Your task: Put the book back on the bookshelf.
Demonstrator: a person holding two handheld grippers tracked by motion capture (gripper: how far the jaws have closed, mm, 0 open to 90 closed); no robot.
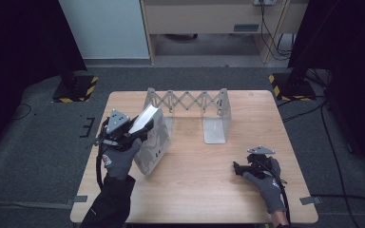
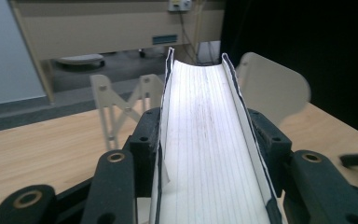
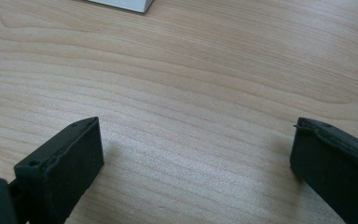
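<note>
A thick white book point(image 1: 152, 137) stands tilted at the left of the wooden table point(image 1: 199, 190), in front of an expandable metal book rack point(image 1: 190, 102). My left gripper point(image 1: 140, 129) is shut on it near its top. In the left gripper view the page edges point(image 2: 209, 140) run between both black pads point(image 2: 147, 135), with the rack point(image 2: 121, 102) beyond. My right gripper point(image 1: 237, 167) rests low on the table at the right, held by a gloved hand. Its jaws stand wide open over bare wood, and the fingertips point(image 3: 65, 163) hold nothing.
The rack's right end plate point(image 1: 217, 123) stands at the table's middle back. Yellow-and-black stand bases point(image 1: 76, 88) sit on the dark floor at both back corners. A cabinet point(image 1: 209, 19) and cables lie behind the table. The white corner of the book point(image 3: 121, 4) shows at the top of the right gripper view.
</note>
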